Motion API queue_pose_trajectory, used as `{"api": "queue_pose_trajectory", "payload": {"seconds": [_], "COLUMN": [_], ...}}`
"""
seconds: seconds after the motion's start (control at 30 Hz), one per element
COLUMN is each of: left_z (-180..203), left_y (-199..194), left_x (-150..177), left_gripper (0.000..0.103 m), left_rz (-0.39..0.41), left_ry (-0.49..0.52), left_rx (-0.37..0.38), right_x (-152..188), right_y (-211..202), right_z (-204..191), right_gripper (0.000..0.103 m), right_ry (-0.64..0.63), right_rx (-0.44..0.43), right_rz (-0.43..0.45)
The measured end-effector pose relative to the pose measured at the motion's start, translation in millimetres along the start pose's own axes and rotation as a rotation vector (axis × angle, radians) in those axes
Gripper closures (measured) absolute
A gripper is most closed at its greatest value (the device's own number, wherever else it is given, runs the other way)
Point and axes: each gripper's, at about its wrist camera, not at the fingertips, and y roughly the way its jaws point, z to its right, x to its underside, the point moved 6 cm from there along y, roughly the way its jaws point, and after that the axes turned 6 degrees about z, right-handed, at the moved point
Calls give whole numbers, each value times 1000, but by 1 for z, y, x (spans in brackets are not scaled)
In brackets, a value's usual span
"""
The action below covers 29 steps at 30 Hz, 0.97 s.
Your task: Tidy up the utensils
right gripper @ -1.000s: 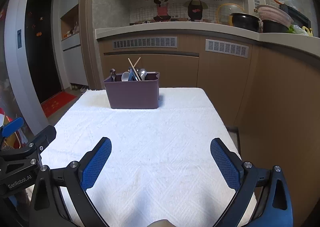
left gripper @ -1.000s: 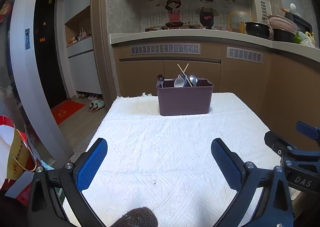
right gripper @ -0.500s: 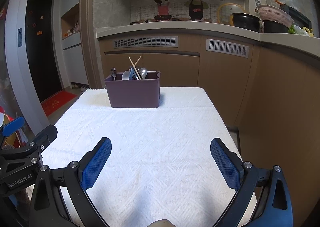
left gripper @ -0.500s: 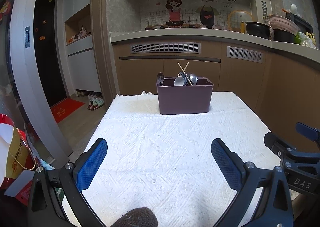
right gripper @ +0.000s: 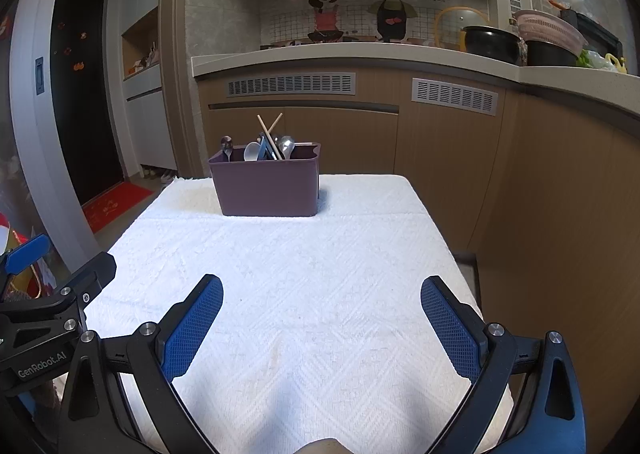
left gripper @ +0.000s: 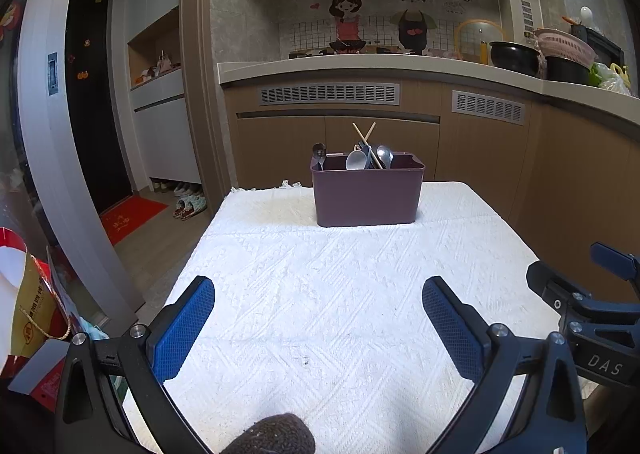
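White woven cloth (left gripper: pixel 340 294) with a raised diamond weave covers the desk, filling the middle and lower part of both views. Toward the upper centre of each frame a rounded rectangular purple plastic caddy (left gripper: pixel 367 191) stands upright on the cloth. Two pale wooden chopsticks (left gripper: pixel 364 133) cross above its rim, beside a white spoon (left gripper: pixel 355 161), a shiny metal spoon (left gripper: pixel 385 155) and a small dark utensil (left gripper: pixel 319 151) at its left end. The left gripper (left gripper: pixel 318 328) and right gripper (right gripper: pixel 320 328) hang low at the bottom of the frames, well apart from the caddy, their blue cross-hatched fingers (left gripper: pixel 184 328) spread wide with nothing between them.
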Motion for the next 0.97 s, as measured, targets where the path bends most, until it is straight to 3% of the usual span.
{"api": "queue_pose_trajectory", "payload": {"seconds": [0.97], "left_z": [-3], "left_y": [1], "left_x": [3], "left_gripper": [0], "left_rz": [-18], "left_ry": [-6], "left_rx": [-37], "right_x": [3], "right_y": [1], "right_z": [1], "right_gripper": [4], "right_ry": [1], "right_rx": [-1], "right_rz": [-13]}}
